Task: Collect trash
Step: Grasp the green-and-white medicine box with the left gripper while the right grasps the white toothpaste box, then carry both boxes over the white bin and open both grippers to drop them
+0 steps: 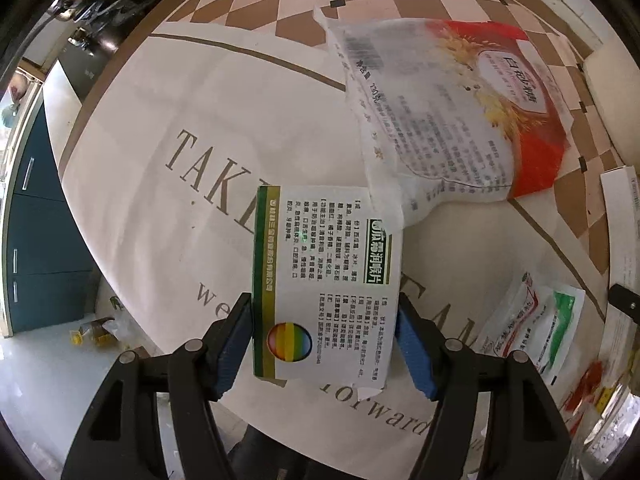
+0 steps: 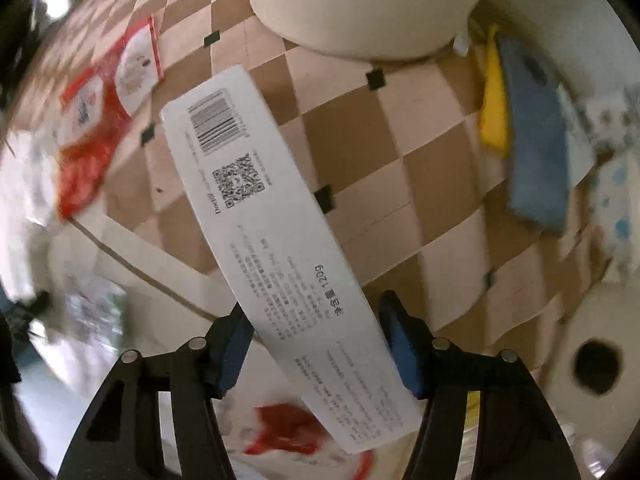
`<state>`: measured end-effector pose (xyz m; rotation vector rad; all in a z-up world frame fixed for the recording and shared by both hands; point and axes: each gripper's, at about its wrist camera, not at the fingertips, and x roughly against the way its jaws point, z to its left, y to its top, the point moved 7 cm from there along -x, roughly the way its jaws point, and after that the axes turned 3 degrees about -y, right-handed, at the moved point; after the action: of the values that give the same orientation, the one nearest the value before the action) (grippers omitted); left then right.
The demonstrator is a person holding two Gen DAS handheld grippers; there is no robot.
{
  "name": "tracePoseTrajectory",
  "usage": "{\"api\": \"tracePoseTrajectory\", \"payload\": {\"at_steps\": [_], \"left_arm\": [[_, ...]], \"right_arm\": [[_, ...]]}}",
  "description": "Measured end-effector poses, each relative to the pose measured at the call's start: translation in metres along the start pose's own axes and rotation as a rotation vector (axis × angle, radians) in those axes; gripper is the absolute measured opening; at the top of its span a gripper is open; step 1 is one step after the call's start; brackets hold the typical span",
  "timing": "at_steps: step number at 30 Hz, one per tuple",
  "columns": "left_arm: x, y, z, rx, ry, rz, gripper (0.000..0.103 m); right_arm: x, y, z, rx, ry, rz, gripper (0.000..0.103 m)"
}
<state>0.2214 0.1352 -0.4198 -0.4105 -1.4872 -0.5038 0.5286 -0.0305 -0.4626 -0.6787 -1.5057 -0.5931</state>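
My left gripper [image 1: 324,322] is shut on a small white and green medicine box [image 1: 320,280], held above a white paper bag [image 1: 160,140] with brown lettering. A white and red food pouch [image 1: 448,108] lies on the bag beyond the box. My right gripper [image 2: 316,332] is shut on a long white carton [image 2: 280,260] with a barcode and QR code, held above the checkered tablecloth [image 2: 400,168]. The red and white pouch [image 2: 104,112] shows blurred at the left of the right wrist view.
A white and green sachet [image 1: 536,328] lies at the right of the bag. A white round container [image 2: 360,4] stands at the far side. Yellow and blue cloths [image 2: 528,132] lie at the right. A paper roll [image 2: 596,360] stands at the lower right. Red wrappers [image 2: 288,428] lie below the carton.
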Motion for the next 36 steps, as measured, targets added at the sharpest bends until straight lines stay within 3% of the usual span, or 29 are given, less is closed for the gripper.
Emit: {"api": "tracePoseTrajectory", "payload": {"at_steps": [4,7,9,18,27,36], "left_arm": [[-0.006,0.004,-0.003,0.013,-0.024,0.003,0.066],[-0.01,0.003,0.004,-0.002,-0.014,-0.011,0.064],[-0.004,0.011,-0.005,-0.007,0.001,-0.025,0.064],[0.048,0.002,0.02,0.015,0.016,-0.191,0.064],[0.134,-0.003,0.088,0.084,0.01,-0.395,0.064],[0.171,-0.052,0.206,0.227,0.084,-0.524,0.064]], "right_arm": [[-0.006,0.004,0.005,-0.066,0.095,0.029,0.062],[-0.011,0.014,0.014,-0.004,0.015,0.011,0.064],[-0.011,0.019,0.021,0.026,-0.03,-0.022,0.059],[0.027,0.036,0.048,0.021,-0.059,-0.185,0.053],[0.109,-0.024,0.111,0.061,0.017,-0.293,0.052],[0.158,-0.1,0.252,0.236,0.131,-0.38,0.051]]}}
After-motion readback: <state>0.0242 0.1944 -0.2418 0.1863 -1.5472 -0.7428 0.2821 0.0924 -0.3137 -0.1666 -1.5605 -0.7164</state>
